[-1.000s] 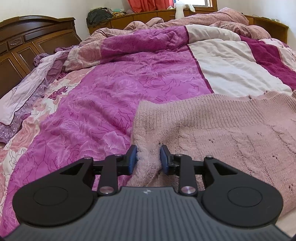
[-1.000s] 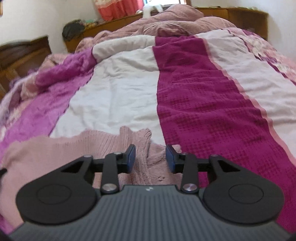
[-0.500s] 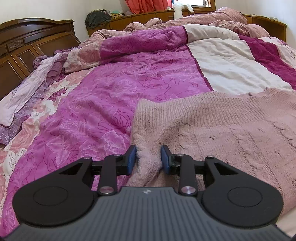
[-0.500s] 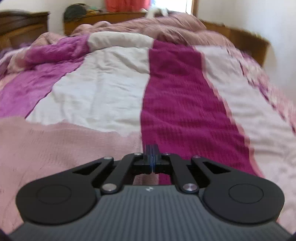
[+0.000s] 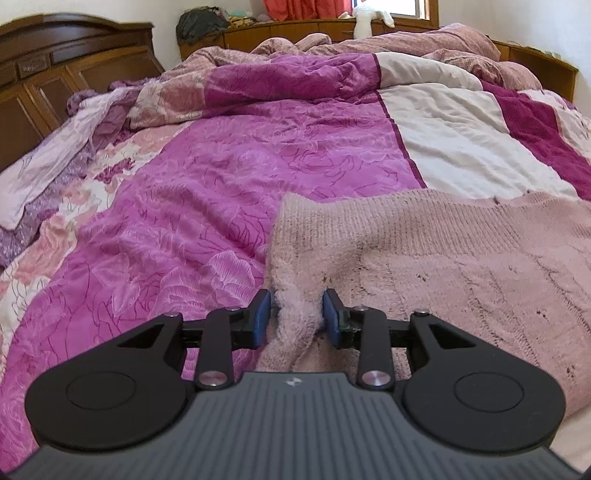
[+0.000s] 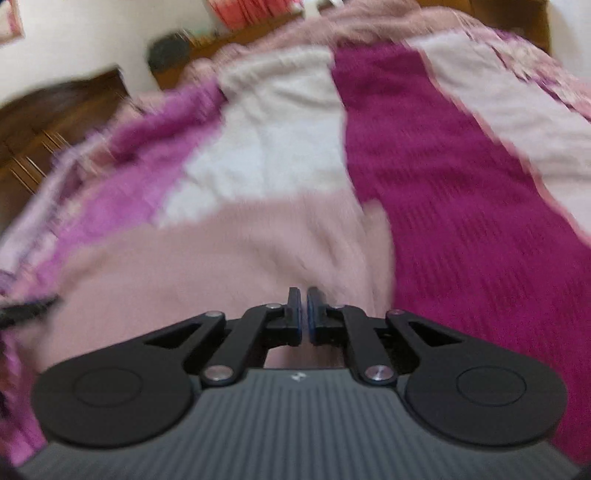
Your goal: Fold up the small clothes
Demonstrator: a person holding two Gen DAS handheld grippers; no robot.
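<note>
Two grippers work over a wide bed (image 5: 229,206) covered by a patchwork quilt of magenta rose print, cream and dark crimson panels (image 5: 295,155). At the far left of the left wrist view stands a dark carved wooden headboard (image 5: 48,74), with a crumpled lilac sheet (image 5: 48,173) lying along that edge of the bed. Farther back, a low wooden ledge (image 5: 280,31) carries a dark bundle of cloth (image 5: 201,22) and a white soft toy (image 5: 367,20) below red curtains (image 5: 295,7).

Right of the rose-print panel lies the dusty-pink knitted sweater (image 5: 461,251), spread flat across the quilt, its ribbed edge towards the far side. The left gripper (image 5: 297,314) has a raised fold of the sweater's left edge bunched between its blue pads (image 5: 263,317); the jaws stand partly apart, pressed against the thick knit on both sides.

Through the blurred right wrist view, the same sweater (image 6: 221,266) fills the lower left, with the crimson quilt strip (image 6: 461,221) on its right. The right gripper (image 6: 303,314) has its jaws nearly together, only a thin slit between the pads, above the sweater's right side; whether any knit is pinched there cannot be told.
</note>
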